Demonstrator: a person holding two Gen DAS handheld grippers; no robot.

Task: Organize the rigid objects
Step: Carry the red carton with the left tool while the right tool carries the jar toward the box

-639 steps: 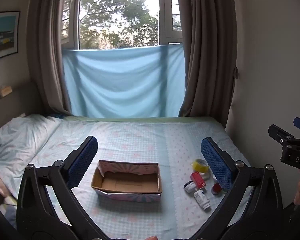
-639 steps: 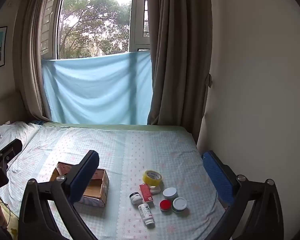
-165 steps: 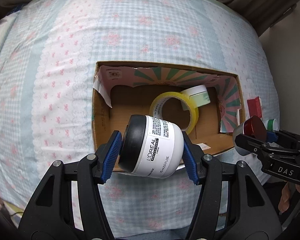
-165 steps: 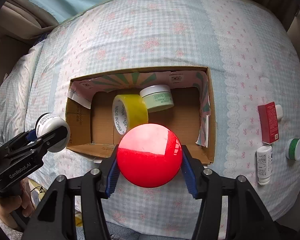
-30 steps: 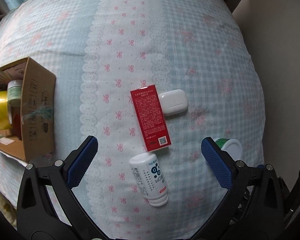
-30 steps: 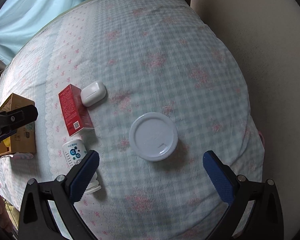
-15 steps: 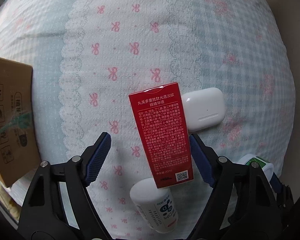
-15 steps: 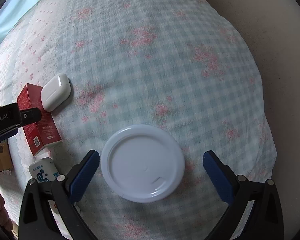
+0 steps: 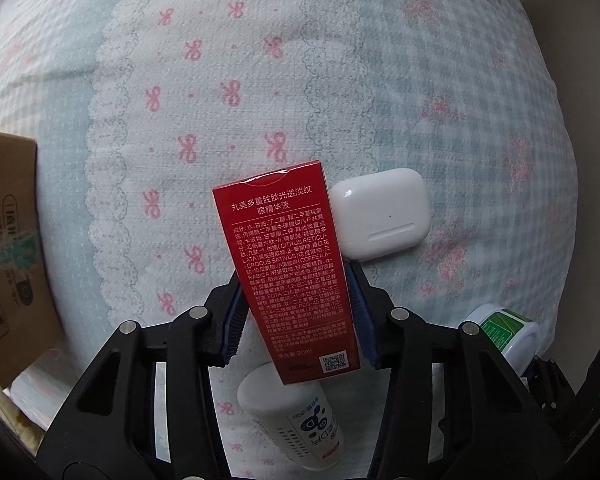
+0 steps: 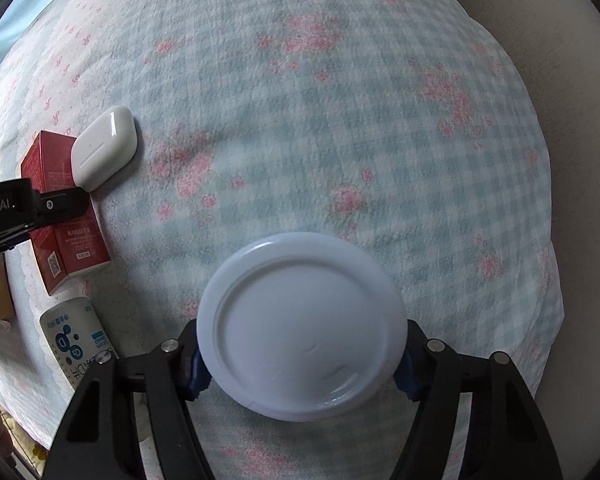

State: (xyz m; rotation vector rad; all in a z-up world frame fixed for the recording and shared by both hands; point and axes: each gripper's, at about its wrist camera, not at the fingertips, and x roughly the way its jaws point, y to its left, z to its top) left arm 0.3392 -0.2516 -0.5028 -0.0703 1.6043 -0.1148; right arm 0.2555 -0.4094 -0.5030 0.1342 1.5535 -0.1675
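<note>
Left wrist: gingham bedsheet (image 9: 260, 80), cardboard box (image 9: 8, 260)

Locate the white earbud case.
Left wrist view: the white earbud case lies on the bedsheet, against the red box's upper right edge.

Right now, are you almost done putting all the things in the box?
Partway, I think. The cardboard box sits at the left edge; what it holds is hidden here. In hand: the left gripper has closed on the red carton, and the right gripper, jaws just closing, clamps the white-lidded jar. Left lying on the bedsheet: the white earbud case and the white bottle.
</note>
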